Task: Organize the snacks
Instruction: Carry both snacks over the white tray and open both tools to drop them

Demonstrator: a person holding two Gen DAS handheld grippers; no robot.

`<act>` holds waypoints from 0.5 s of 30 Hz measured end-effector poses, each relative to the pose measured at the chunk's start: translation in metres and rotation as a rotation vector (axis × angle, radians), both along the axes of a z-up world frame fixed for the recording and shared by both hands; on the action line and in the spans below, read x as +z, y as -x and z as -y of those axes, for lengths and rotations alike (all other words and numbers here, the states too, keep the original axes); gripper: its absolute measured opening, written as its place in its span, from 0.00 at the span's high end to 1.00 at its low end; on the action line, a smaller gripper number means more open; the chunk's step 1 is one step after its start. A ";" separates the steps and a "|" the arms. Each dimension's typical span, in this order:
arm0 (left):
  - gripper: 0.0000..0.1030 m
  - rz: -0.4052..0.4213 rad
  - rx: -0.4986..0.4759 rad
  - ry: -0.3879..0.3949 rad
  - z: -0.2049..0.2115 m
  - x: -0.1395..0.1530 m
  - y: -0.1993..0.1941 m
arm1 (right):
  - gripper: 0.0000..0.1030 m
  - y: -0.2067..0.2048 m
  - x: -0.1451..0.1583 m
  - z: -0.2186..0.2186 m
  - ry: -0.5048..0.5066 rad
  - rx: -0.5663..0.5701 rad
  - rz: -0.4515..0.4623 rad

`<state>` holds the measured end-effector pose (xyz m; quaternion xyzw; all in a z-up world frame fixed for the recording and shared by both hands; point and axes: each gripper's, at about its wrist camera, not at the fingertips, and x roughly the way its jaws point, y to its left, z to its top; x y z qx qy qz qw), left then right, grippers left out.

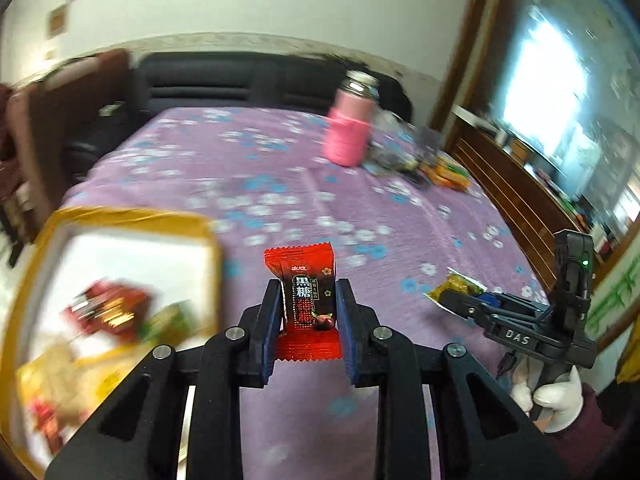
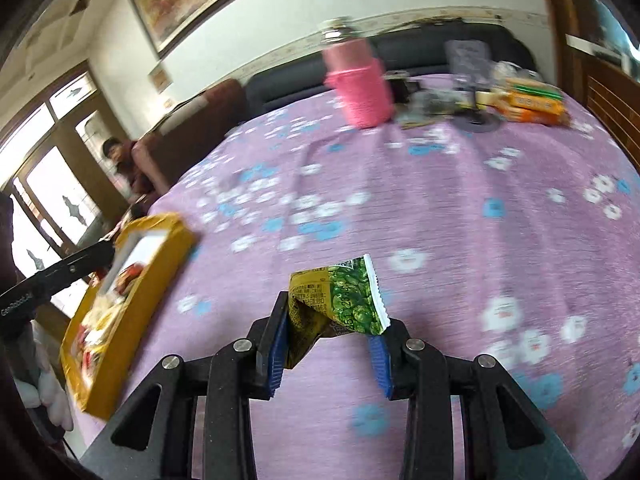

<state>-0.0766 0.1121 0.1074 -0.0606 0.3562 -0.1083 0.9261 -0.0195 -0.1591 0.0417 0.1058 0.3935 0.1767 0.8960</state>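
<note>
My left gripper [image 1: 307,298] is shut on a red and black candy packet [image 1: 305,300], held upright above the purple cloth. A yellow-rimmed box [image 1: 132,216] with several snacks inside lies to its left. My right gripper [image 2: 330,322] is shut on a crumpled green and yellow snack packet [image 2: 340,300], held above the cloth. That gripper and its packet [image 1: 456,286] also show at the right of the left wrist view. The yellow box [image 2: 120,320] lies to the left in the right wrist view, with the left gripper's arm [image 2: 56,276] beside it.
A purple floral cloth [image 1: 320,184] covers the table. A pink bottle [image 1: 350,128] stands at the far side, next to a pile of orange and green snack packs [image 2: 532,104] and dark items. A dark sofa [image 1: 240,80] is behind. A person [image 2: 120,160] sits far left.
</note>
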 end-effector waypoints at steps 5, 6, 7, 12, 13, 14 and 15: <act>0.77 0.022 0.157 -0.003 -0.062 -0.003 0.038 | 0.65 0.018 0.024 -0.074 -0.010 0.158 0.026; 0.77 0.023 0.185 -0.013 -0.071 -0.007 0.042 | 0.65 0.020 0.028 -0.089 -0.007 0.187 0.031; 0.77 0.023 0.223 -0.036 -0.082 -0.011 0.047 | 0.65 0.023 0.031 -0.108 -0.002 0.224 0.034; 0.77 0.005 0.311 -0.033 -0.118 -0.029 0.061 | 0.65 0.032 0.035 -0.186 0.038 0.344 0.036; 0.77 0.002 0.326 -0.028 -0.124 -0.031 0.064 | 0.65 0.032 0.033 -0.203 0.049 0.364 0.029; 0.77 -0.001 0.342 -0.028 -0.130 -0.033 0.065 | 0.65 0.031 0.031 -0.213 0.055 0.374 0.021; 0.77 -0.003 0.353 -0.028 -0.135 -0.035 0.066 | 0.65 0.030 0.028 -0.222 0.061 0.383 0.012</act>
